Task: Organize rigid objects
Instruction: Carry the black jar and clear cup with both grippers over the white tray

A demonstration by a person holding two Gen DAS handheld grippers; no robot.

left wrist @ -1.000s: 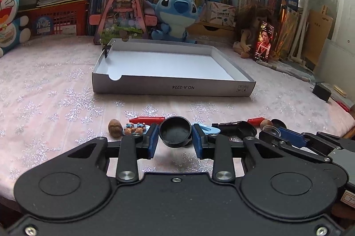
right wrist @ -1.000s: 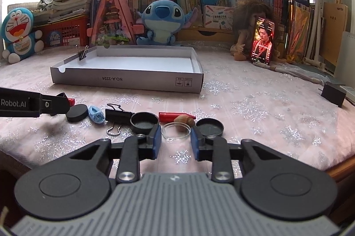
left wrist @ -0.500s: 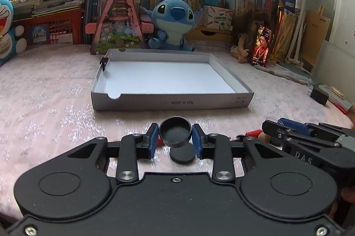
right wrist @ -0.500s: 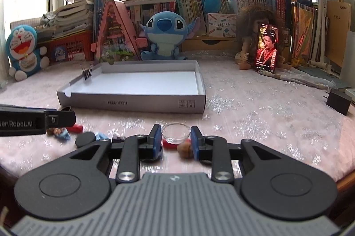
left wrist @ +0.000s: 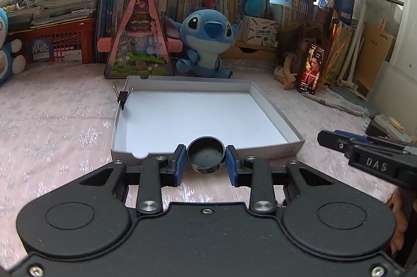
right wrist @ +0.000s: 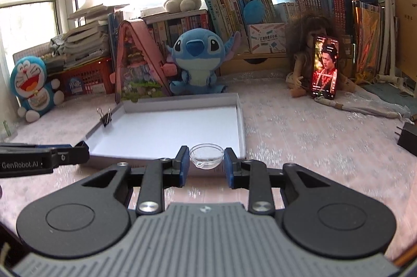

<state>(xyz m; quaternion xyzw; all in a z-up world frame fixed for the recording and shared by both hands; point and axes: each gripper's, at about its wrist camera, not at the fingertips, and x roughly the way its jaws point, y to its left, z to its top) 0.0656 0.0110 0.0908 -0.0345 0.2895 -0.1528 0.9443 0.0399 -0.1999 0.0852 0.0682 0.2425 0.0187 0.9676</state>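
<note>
My left gripper (left wrist: 206, 159) is shut on a round black cap (left wrist: 206, 154), held in the air just before the near wall of a shallow white box (left wrist: 276, 144). In the right wrist view my right gripper (right wrist: 206, 161) is shut on a small clear round lid (right wrist: 206, 155), also lifted near the box's (right wrist: 241, 120) front right corner. A black binder clip (left wrist: 122, 97) is clamped on the box's left wall and shows again as the binder clip (right wrist: 105, 117) in the right wrist view. Each gripper's side shows at the edge of the other's view.
Behind the box stand a blue plush toy (left wrist: 208, 42), a pink triangular toy house (left wrist: 138, 42), a red crate (left wrist: 60, 45), books and a doll with a phone (left wrist: 311, 67). A black adapter (right wrist: 409, 137) lies on the pink snowflake cloth at the right.
Both grippers have risen off the cloth with the black cap and the clear lid and moved toward the box. The small items left on the cloth have dropped out of view.
</note>
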